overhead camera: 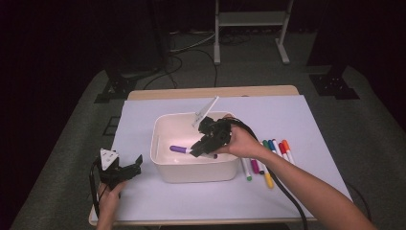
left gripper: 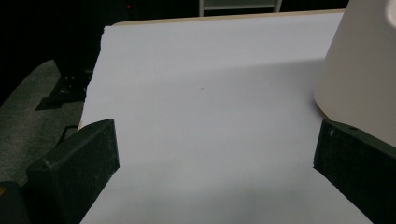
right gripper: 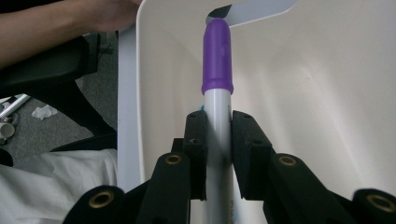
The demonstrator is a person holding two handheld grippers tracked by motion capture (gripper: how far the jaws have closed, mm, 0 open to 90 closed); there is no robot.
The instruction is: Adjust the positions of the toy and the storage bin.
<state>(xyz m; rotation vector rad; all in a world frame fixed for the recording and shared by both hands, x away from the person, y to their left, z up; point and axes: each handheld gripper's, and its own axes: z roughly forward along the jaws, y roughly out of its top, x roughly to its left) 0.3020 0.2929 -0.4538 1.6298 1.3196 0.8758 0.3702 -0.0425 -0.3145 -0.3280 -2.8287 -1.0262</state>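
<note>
A person's right hand (overhead camera: pixel 242 141) holds a black two-jaw right gripper (overhead camera: pixel 197 149) down inside a white rectangular plastic bin (overhead camera: pixel 160 163) that stands near the middle of a pale sheet-covered table (overhead camera: pixel 287 112). Its jaws are clamped on a white marker with a purple cap (overhead camera: pixel 182 149); in the right gripper view the pads press on the white barrel from both sides, and the purple cap (right gripper: pixel 217 56) sticks out past them, pointing toward the bin's far inner wall (right gripper: pixel 327 84). The marker lies low in the bin, roughly level (whether it touches the bottom is unclear). To the right of the bin, on the table, a row of loose coloured markers (overhead camera: pixel 270 155) lies side by side, with green, magenta, yellow, blue, red and orange caps. The left gripper (overhead camera: pixel 129 171) rests on the table at the bin's left, near its wall but apart from it, held by the left hand (overhead camera: pixel 109 199); its jaws stand wide apart with nothing between them, only bare table surface (left gripper: pixel 210 116) and the bin's rounded outer corner (left gripper: pixel 359 79) off to one side.
</note>
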